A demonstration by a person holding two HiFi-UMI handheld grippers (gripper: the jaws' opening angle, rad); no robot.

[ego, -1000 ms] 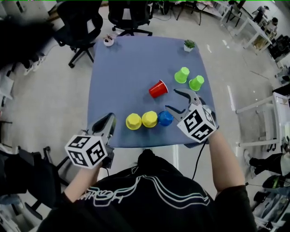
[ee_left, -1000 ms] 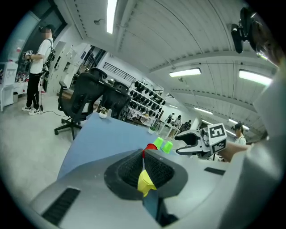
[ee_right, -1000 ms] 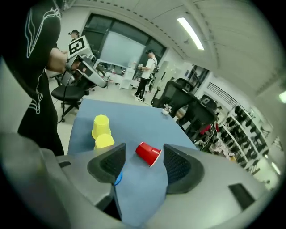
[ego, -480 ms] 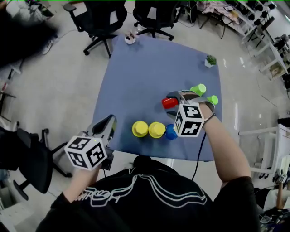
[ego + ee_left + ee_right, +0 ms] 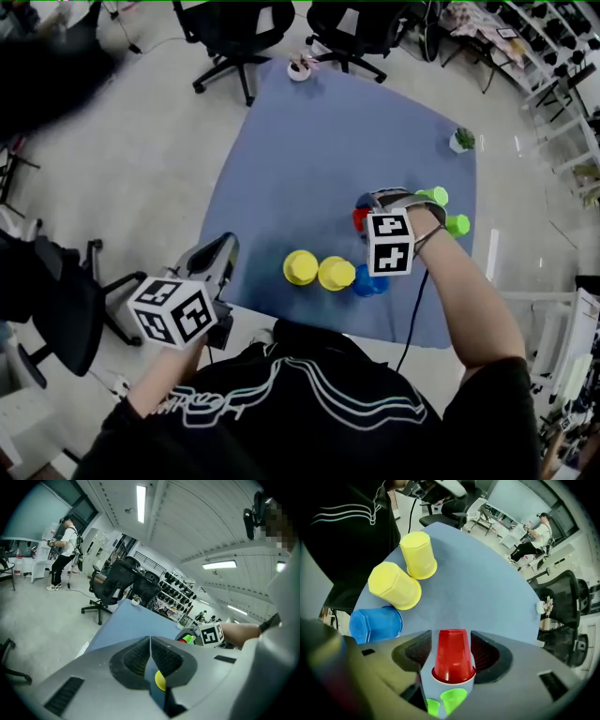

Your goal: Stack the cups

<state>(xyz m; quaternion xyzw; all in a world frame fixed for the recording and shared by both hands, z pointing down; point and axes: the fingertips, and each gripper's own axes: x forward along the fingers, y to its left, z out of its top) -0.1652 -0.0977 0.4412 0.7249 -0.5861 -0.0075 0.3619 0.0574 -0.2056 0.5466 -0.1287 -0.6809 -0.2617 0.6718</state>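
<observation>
Red cup (image 5: 452, 656) upside down on blue surface (image 5: 487, 597), between spread jaws of right hand-held gripper (image 5: 451, 635). Left of red cup: blue cup (image 5: 375, 623), two yellow cups (image 5: 396, 585). Below red cup: two green cups (image 5: 452, 699).

No word, number or brand can be read anywhere. The pale print (image 5: 217, 409) across the person's black top (image 5: 319, 441) is too warped to make out.

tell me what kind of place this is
Probably an open-plan office or lab: rolling office chairs stand by a blue table, with racks behind and strip lights on the ceiling.
</observation>
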